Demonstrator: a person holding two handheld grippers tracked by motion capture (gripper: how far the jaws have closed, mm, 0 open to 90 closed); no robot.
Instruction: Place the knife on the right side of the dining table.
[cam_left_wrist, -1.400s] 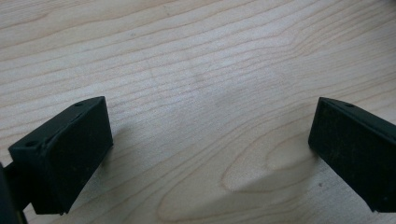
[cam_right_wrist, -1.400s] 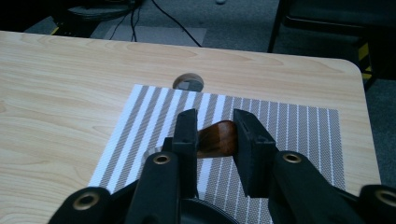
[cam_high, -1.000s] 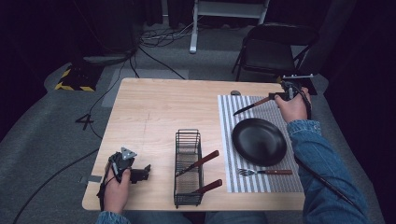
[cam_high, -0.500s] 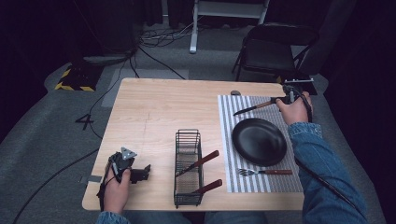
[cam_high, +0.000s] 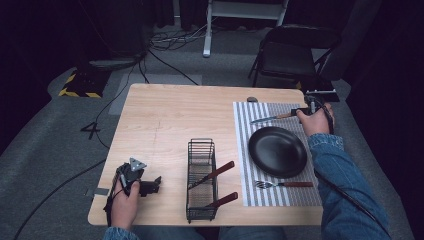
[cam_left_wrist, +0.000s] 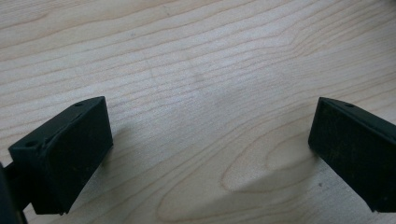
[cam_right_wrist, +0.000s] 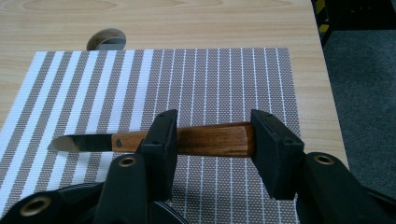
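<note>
We are stretching our right arm forward over the striped placemat (cam_high: 280, 150), beyond the black plate (cam_high: 277, 151), with the right gripper (cam_right_wrist: 212, 140) clamping a wooden-handled knife (cam_right_wrist: 140, 141) whose blade is pointing away to its left. Our left hand (cam_high: 125, 202) is resting the left gripper (cam_left_wrist: 210, 144), jaws spread wide, on bare table (cam_left_wrist: 196, 60).

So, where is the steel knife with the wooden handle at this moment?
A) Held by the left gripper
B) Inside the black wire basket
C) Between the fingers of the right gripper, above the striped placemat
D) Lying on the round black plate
C: the right gripper holds the steel knife with the wooden handle by its handle, crosswise over the striped placemat.
</note>
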